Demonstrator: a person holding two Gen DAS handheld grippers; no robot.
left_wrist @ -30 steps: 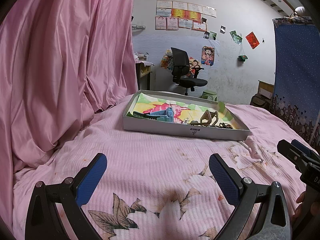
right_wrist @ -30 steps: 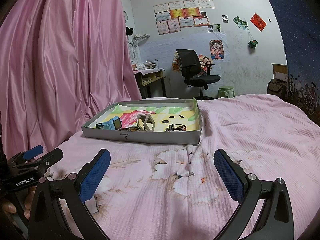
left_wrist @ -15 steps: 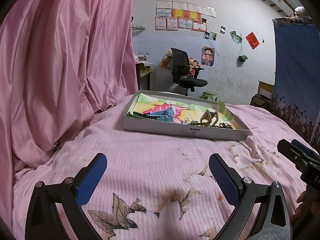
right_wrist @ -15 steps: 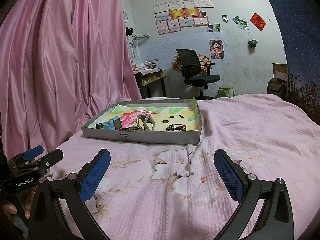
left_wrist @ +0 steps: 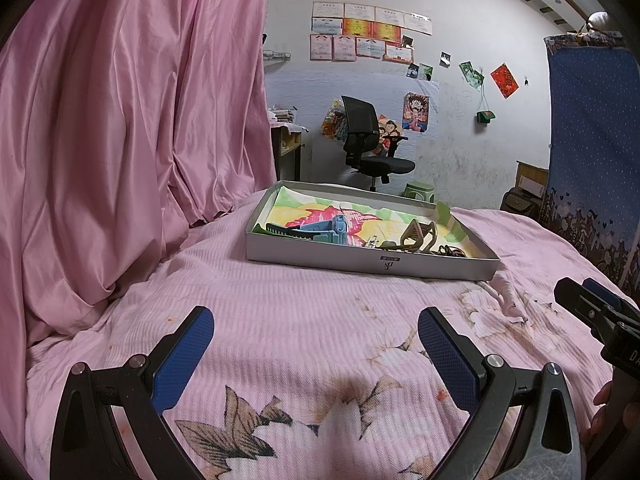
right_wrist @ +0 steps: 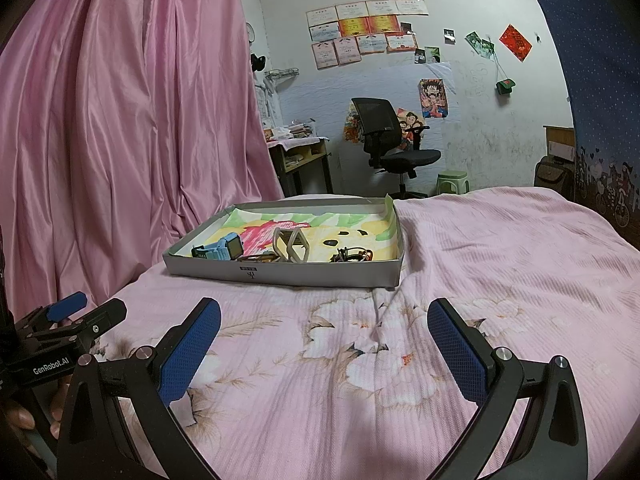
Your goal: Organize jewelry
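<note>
A shallow grey box tray [left_wrist: 360, 265] [right_wrist: 288, 274] lined with bright coloured paper lies on the pink bedspread ahead of both grippers. In it lie a light blue watch [left_wrist: 328, 231] [right_wrist: 224, 249], a beige hair claw [left_wrist: 418, 236] [right_wrist: 291, 245] and a small dark tangle of jewelry [left_wrist: 450, 251] [right_wrist: 352, 256]. My left gripper [left_wrist: 314, 336] is open and empty above the bedspread, well short of the tray. My right gripper [right_wrist: 324, 328] is open and empty too, to the right of the left one.
A pink satin curtain [left_wrist: 120, 140] hangs along the left side of the bed. Beyond the bed stand a black office chair [left_wrist: 372, 140], a desk [right_wrist: 300, 156] and a green stool [right_wrist: 452, 182]. A blue cloth [left_wrist: 592, 128] hangs at the right.
</note>
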